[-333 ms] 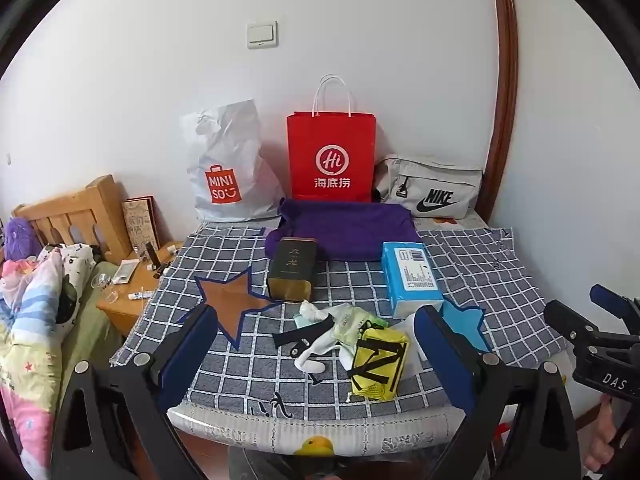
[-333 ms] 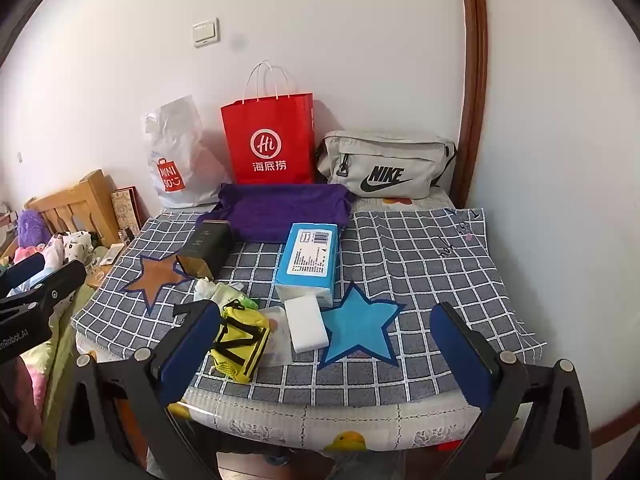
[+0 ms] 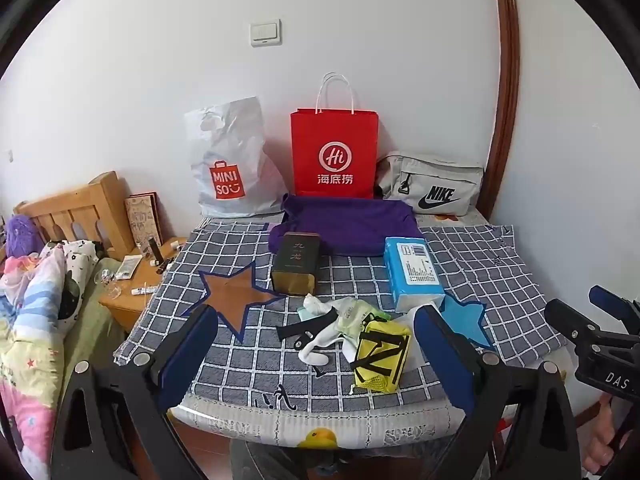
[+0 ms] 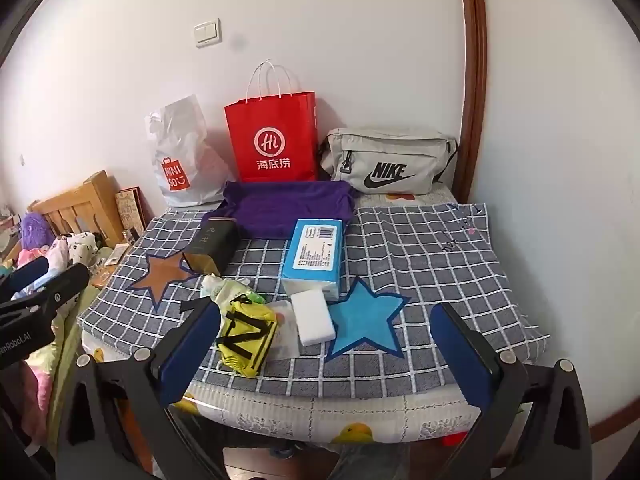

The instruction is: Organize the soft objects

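Almost nothing has moved since the earlier frames: both views frame the table the same way, and the clutter lies where it lay.

The left gripper [image 3: 316,354] and the right gripper [image 4: 326,350] both hang off the near edge of the checked cloth [image 4: 420,248], claws spread wide with nothing between the pads.

The left view hides the white sponge block [image 4: 312,316] behind its right finger; the right view shows it whole, touching the blue star patch [image 4: 364,324]. The small print on the blue tissue pack [image 4: 314,256] is too fine to read.

The soft things form a loose heap at about 7 o'clock of the tissue pack: a yellow mesh pouch [image 3: 382,356] with black straps, crumpled white socks [image 3: 320,346], a pale green wrapper [image 3: 354,314] and a black strap [image 3: 306,326], overlapping one another. A folded purple cloth [image 3: 352,224] lies at 12 o'clock of the heap, before the red paper bag [image 3: 334,152]. A dark tin [image 3: 296,264] stands at 11 o'clock.
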### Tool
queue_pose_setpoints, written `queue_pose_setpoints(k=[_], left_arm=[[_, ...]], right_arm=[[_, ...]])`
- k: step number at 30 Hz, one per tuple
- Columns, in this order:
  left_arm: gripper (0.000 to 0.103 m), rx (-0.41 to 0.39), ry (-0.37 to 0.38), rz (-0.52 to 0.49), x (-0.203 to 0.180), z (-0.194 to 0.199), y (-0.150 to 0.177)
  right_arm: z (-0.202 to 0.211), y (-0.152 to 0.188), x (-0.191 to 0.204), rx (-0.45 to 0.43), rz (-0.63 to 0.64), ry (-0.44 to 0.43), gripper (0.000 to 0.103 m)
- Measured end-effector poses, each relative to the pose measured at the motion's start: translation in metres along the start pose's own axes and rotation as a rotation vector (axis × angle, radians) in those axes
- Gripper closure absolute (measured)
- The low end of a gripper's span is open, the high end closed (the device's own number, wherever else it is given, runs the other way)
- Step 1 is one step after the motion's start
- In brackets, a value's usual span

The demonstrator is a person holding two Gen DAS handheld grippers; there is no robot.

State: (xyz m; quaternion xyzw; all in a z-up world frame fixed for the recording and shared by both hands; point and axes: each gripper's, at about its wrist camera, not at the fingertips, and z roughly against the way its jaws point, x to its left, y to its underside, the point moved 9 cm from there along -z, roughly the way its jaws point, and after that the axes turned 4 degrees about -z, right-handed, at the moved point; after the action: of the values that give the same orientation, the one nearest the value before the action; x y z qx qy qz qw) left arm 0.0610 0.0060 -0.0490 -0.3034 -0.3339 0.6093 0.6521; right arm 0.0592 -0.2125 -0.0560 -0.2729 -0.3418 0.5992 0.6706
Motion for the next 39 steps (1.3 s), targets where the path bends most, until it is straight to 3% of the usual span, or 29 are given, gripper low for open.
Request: queue_pose_setpoints(k=[12, 39], left_arm=[[0.003, -0.037, 0.01, 0.005, 0.004, 0.01, -0.006], [0.004, -0.053, 0.049, 0.003, -0.002, 0.012, -0.004]], right_arm=[[0.005, 0.006, 0.018, -0.001, 0.021, -0.007, 0.0], [0.004, 0.009, 0.015, 0.008, 0.004, -0.003, 0.0]])
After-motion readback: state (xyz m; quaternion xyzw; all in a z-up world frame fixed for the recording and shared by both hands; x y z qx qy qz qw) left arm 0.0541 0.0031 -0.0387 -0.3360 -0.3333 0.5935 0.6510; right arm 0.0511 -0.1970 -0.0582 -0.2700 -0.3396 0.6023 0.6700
